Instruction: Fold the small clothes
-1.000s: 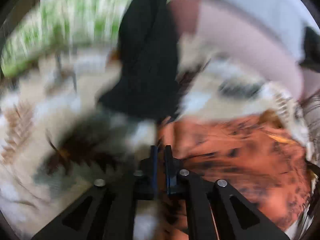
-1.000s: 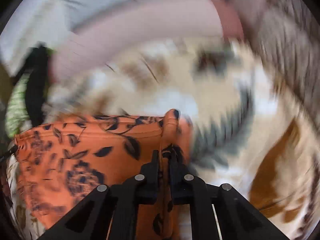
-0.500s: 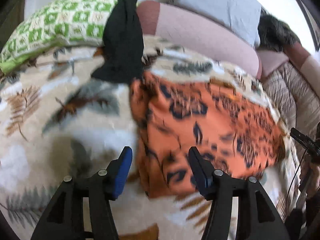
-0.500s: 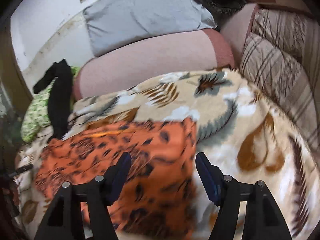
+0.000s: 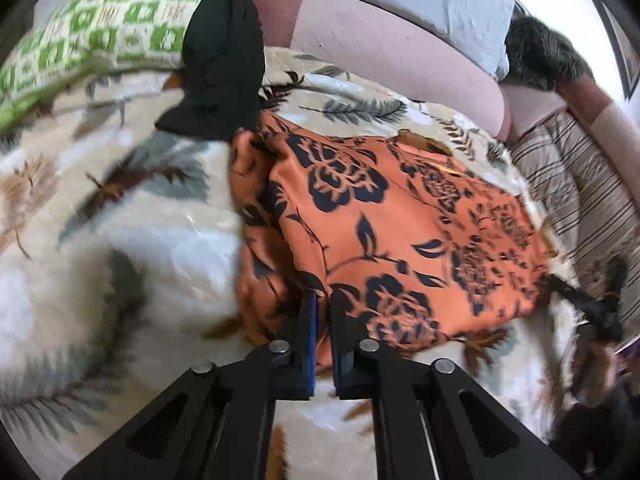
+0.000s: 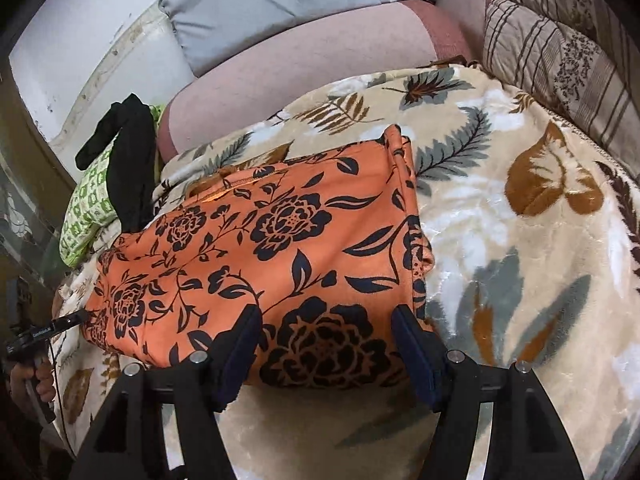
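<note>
Where the left gripper (image 5: 323,300) meets the orange cloth (image 5: 400,232), its blue pads stand almost together over the near edge, and orange fabric shows in the slit between them, so it is clamped on the cloth, though how much fabric lies inside is hidden by the fingers. Layers bunch along the cloth's left side, and what lies under the top fold cannot be made out. From the right wrist view the right gripper (image 6: 326,354) hangs wide apart over the cloth's near edge (image 6: 280,264), its pads not pressing on anything. At that view's left edge a hand (image 6: 34,380) with a black handle is cut off by the rim; the dark blurred shape at the right of the left wrist view is too smeared to read. The cloth lies flat on a cream blanket (image 6: 520,240) printed with grey and brown leaves, spread over a bed or sofa. Behind it runs a pink bolster (image 6: 300,64) with a grey pillow (image 6: 272,4) above, a black garment (image 5: 224,52) draped over a green checked pillow (image 5: 100,36), striped cushions (image 6: 560,52) to the right, and a dark furry thing (image 5: 544,56), partly cut off, near the wall.
</note>
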`<move>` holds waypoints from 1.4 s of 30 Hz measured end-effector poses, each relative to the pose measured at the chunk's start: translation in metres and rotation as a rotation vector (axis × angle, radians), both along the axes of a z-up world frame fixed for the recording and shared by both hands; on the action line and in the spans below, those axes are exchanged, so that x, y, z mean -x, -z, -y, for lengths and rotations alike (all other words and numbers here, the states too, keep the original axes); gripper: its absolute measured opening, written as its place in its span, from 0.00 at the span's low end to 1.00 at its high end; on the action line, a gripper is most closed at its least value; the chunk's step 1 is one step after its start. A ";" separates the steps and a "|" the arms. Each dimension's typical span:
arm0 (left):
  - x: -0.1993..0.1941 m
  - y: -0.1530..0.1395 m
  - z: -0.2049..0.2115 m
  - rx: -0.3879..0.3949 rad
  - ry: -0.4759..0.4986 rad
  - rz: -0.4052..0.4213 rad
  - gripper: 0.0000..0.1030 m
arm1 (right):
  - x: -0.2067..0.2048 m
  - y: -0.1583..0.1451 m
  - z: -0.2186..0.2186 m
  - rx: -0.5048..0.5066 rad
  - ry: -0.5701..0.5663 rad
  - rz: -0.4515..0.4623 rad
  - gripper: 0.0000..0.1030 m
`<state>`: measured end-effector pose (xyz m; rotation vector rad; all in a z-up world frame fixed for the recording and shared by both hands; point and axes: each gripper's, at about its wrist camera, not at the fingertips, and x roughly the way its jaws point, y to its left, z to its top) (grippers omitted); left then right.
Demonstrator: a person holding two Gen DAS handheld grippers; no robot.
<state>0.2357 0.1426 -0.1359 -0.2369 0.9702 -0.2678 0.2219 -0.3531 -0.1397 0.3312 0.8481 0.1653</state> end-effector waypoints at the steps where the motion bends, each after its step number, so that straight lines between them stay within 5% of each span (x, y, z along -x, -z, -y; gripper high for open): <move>1: 0.009 -0.002 -0.005 0.023 -0.039 0.012 0.04 | -0.001 0.002 0.001 -0.005 -0.001 -0.001 0.68; 3: 0.024 0.008 -0.019 0.085 -0.131 0.002 0.04 | -0.001 0.005 0.002 -0.016 0.000 0.001 0.68; 5: 0.021 0.034 -0.024 0.024 -0.170 -0.079 0.05 | -0.001 0.008 0.005 -0.032 -0.003 0.008 0.68; 7: 0.015 0.046 -0.029 0.046 -0.164 -0.104 0.10 | -0.005 0.009 0.006 -0.044 0.000 -0.003 0.68; 12: 0.017 0.023 -0.020 0.018 -0.161 -0.078 0.11 | -0.003 -0.014 0.012 -0.080 -0.004 0.037 0.68; 18: 0.016 -0.030 0.019 -0.031 -0.036 0.078 0.52 | -0.030 -0.033 0.018 -0.228 -0.076 0.002 0.69; 22: -0.024 -0.026 0.053 -0.071 0.000 0.105 0.53 | -0.061 -0.015 0.014 -0.436 -0.157 -0.086 0.70; 24: -0.051 0.013 0.056 -0.221 -0.074 -0.016 0.45 | -0.078 0.012 0.015 -0.524 -0.171 -0.177 0.71; 25: -0.057 0.032 0.051 -0.240 -0.112 -0.082 0.41 | -0.083 0.029 0.022 -0.487 -0.094 -0.230 0.71; 27: -0.042 0.023 0.057 -0.301 -0.095 0.002 0.42 | -0.075 0.052 0.054 -0.651 0.070 -0.253 0.48; 29: -0.022 0.007 0.060 -0.342 -0.096 0.051 0.42 | -0.056 0.039 0.067 -0.635 0.120 -0.199 0.52; 32: 0.010 -0.012 0.037 -0.246 -0.171 0.092 0.52 | -0.008 0.018 0.071 -0.525 0.140 -0.129 0.75; 34: 0.040 -0.017 0.010 -0.035 -0.263 0.094 0.71 | 0.026 0.027 0.070 -0.596 0.158 -0.158 0.77; 36: 0.061 -0.006 -0.004 0.130 -0.336 0.055 0.77 | 0.055 0.044 0.058 -0.676 0.166 -0.196 0.82; 38: 0.068 0.008 -0.003 0.187 -0.365 0.023 0.77 | 0.061 0.060 0.046 -0.701 0.182 -0.237 0.82; 42: 0.064 0.038 0.004 0.281 -0.432 -0.086 0.77 | 0.047 0.059 0.046 -0.752 0.284 -0.161 0.83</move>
